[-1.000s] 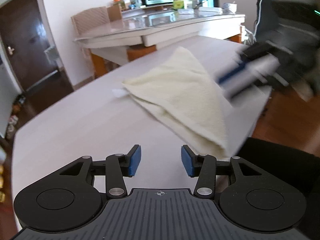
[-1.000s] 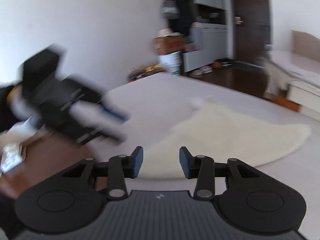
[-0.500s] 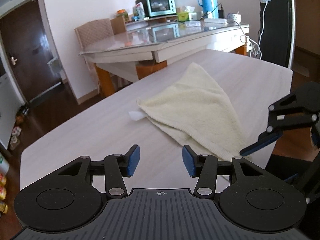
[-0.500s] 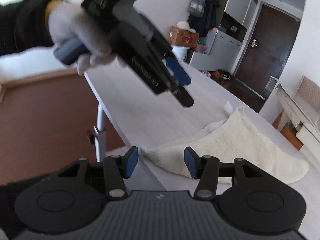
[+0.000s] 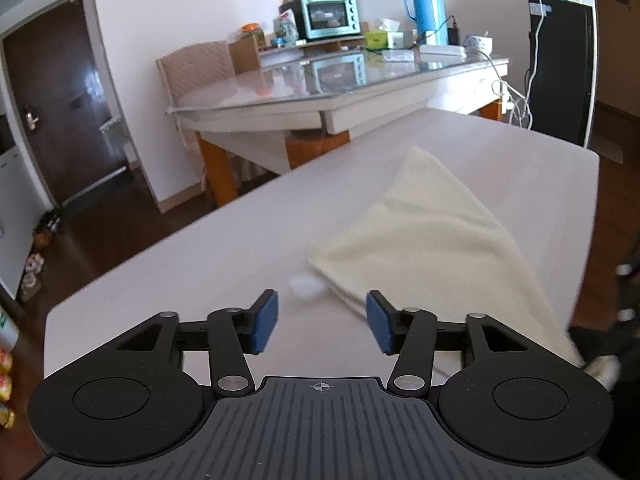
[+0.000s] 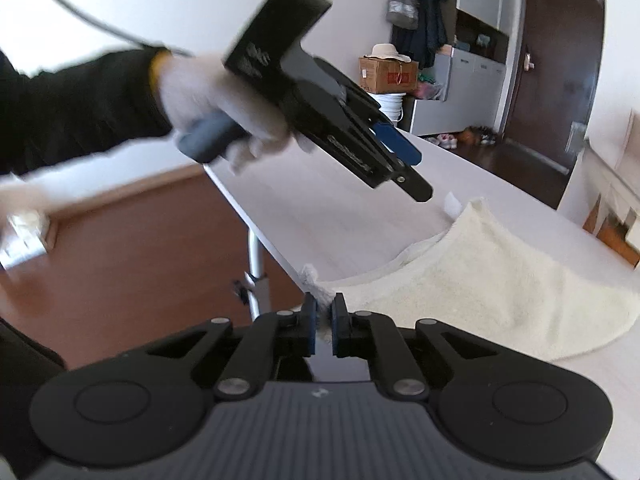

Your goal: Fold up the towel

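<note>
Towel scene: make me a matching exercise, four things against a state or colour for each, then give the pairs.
Things:
1. left tongs
2. right tongs
3. towel
4. thermos

States or colours:
A. blue
B. shut on a towel corner
C. open, holding nothing
D. cream, lying on the white table

Pairs: 1-C, 2-B, 3-D, 4-A

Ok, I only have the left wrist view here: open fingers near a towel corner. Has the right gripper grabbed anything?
Observer: Yes, the right gripper is shut on a corner of the towel at the table edge.
Reviewer: Is that corner lifted?
Observer: It sits at edge level; a tuft pokes past the pads.
Reviewer: Who holds the left gripper?
Observer: A white-gloved hand, above the table, tips aimed down toward the white tag.
</note>
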The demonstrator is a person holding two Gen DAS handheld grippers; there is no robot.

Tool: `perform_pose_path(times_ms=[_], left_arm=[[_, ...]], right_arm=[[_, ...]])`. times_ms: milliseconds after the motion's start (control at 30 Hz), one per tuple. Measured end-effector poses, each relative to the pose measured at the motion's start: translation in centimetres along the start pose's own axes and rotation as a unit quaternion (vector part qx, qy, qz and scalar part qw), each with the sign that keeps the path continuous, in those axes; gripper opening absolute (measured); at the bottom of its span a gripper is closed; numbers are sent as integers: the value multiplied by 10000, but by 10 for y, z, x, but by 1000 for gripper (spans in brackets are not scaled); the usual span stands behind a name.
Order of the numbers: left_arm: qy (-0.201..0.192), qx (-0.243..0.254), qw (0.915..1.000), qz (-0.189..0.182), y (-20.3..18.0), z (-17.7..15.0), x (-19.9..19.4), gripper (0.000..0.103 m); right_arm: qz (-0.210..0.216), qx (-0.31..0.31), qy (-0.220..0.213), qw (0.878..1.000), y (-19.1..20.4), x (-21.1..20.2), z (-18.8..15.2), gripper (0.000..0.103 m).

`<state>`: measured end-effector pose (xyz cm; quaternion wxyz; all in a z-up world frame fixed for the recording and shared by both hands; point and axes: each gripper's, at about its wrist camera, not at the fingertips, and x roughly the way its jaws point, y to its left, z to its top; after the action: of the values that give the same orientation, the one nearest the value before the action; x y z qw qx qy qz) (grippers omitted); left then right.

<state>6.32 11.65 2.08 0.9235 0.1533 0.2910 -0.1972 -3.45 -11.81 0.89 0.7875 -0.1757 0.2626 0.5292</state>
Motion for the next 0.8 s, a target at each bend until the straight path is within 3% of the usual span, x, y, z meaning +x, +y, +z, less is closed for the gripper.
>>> perform_pose_path(times_ms=[133,400,600,800], left_arm=[[15,89,10000,-34,10,11,21,54],[450,797,9957,-125,8,16,65,54],[542,775,9951,-287,13,15,74,54],[847,705,9922,-589,23,23,81,54]], right_arm=[[164,215,-44,9996,-13,-10,1,8],[424,437,-173,9980,-38,-13,9,8],[635,560,-224,9962,-53,-13,14,8],[567,661,-707,9937,-84,-49,29,8]])
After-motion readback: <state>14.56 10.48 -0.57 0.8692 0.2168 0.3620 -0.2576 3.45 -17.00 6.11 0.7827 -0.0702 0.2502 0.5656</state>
